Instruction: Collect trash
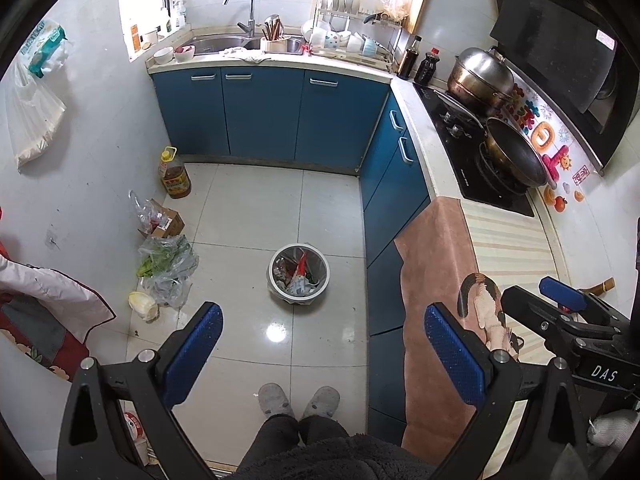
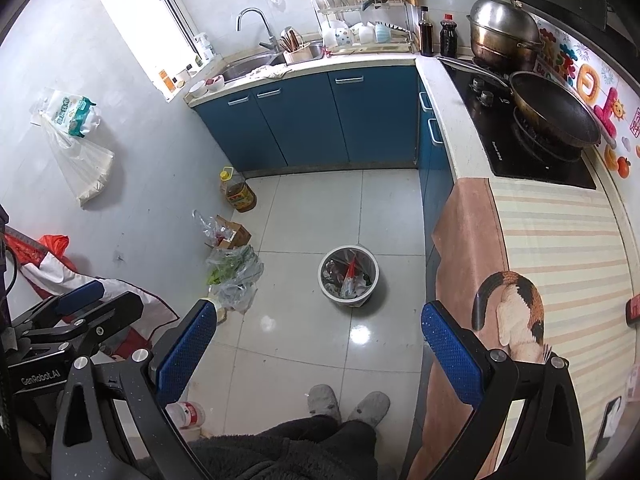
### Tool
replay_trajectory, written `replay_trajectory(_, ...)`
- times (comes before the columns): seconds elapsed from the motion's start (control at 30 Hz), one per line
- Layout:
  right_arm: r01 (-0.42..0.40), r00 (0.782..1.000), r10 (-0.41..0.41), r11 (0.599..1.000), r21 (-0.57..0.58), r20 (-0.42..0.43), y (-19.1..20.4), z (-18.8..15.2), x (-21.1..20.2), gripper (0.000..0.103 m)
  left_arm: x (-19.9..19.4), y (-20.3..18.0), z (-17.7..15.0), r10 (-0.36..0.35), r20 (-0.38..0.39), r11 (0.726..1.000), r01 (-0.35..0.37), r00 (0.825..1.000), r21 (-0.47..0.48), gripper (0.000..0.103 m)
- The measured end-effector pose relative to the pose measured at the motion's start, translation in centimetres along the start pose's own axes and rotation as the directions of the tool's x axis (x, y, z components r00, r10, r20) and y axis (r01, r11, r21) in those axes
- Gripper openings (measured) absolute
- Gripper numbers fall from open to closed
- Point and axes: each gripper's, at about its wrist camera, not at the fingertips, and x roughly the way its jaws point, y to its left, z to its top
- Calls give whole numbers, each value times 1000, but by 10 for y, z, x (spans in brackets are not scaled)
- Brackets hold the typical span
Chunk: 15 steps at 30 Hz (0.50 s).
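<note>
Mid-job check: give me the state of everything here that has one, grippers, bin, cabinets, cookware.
Left gripper: open, empty.
Right gripper: open, empty.
Trash bin: upright on the floor, no lid, partly filled with rubbish.
Cabinet doors: all shut.
Steel pot: lid on, sitting on the stove.
Wok: uncovered, looks empty.
Oil bottle: upright, capped.
Faucet: no water visible.

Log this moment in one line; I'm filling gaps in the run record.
left gripper: open, empty | right gripper: open, empty | round white trash bin: on floor ahead, lined, holding rubbish | contact: none
</note>
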Motion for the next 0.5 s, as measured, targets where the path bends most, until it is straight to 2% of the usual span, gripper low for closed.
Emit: replay_trajectory(0.5, -14, 1000, 14, 1000, 0, -5, -1, -5, -5, 103, 0, -1, -2, 9, -1, 1000, -9, 1000, 19, 103)
